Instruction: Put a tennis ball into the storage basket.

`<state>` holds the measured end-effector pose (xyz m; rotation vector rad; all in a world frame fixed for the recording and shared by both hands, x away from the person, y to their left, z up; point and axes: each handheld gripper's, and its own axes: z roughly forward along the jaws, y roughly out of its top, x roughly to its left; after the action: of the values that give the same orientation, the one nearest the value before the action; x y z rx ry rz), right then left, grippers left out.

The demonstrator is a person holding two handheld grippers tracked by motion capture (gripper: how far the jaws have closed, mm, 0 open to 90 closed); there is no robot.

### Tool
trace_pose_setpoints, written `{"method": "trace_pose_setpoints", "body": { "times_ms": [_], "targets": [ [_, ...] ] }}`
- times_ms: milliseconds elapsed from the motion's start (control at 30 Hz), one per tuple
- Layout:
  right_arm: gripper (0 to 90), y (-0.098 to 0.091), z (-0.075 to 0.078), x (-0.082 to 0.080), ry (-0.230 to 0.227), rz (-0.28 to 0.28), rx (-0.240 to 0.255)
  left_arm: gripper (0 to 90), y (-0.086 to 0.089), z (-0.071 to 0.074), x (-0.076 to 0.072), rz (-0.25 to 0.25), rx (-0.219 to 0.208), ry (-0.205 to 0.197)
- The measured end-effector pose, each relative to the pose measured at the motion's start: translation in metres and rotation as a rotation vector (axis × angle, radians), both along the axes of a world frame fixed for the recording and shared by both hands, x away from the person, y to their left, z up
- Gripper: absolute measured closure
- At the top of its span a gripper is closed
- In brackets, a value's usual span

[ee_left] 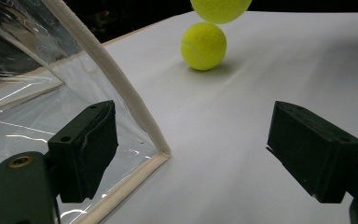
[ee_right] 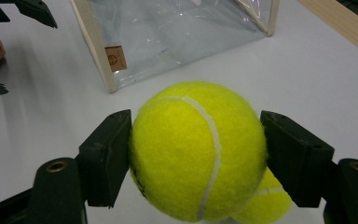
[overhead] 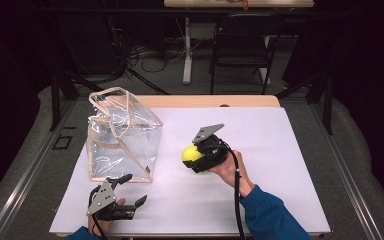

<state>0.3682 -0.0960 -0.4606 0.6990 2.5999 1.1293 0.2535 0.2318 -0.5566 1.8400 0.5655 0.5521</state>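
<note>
The clear bag stood upright at the left of the counter, its top open and its handles up; I could make out nothing inside it. My left fingers hung wide apart just in front of its near corner, one of them before the bag's clear wall, the other over bare counter. They held nothing, and I could not tell whether the first touched the bag.

Right of the bag, near the middle of the counter, my right fingers were clamped on a ball, one pad pressed to each side of it. The ball was held above the counter. A second ball sat on the counter just below and behind it, and I could not tell whether the two touched. Both balls were well apart from the bag.
</note>
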Motion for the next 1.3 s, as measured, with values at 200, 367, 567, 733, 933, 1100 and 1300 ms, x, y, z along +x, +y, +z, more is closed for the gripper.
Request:
{"method": "trace_pose_setpoints", "body": {
  "times_ms": [200, 367, 567, 733, 933, 1100, 1300],
  "targets": [
    [27.0, 0.002, 0.006, 0.005, -0.002, -0.001, -0.006, 15.8, 0.0, 0.0, 0.0, 0.0, -0.001, -0.002],
    [27.0, 0.004, 0.008, 0.006, -0.002, 0.0, -0.008, 15.8, 0.0, 0.0, 0.0, -0.001, -0.001, -0.002],
    [27.0, 0.004, 0.009, 0.007, -0.004, 0.002, -0.009, 15.8, 0.0, 0.0, 0.0, -0.001, -0.001, -0.002],
    [27.0, 0.011, 0.014, 0.017, 0.004, 0.012, -0.027, 15.8, 0.0, 0.0, 0.001, 0.0, -0.003, 0.001],
    [27.1, 0.014, 0.018, 0.022, 0.004, 0.015, -0.024, 15.8, 0.0, 0.0, 0.001, -0.003, -0.005, 0.001],
    [27.1, 0.016, 0.021, 0.026, 0.003, 0.016, -0.032, 15.8, 0.0, 0.0, 0.001, -0.004, -0.003, 0.001],
    [27.2, 0.019, 0.025, 0.033, 0.001, 0.016, -0.035, 15.8, 0.0, 0.0, 0.0, -0.004, -0.005, 0.0]
  ]
}}
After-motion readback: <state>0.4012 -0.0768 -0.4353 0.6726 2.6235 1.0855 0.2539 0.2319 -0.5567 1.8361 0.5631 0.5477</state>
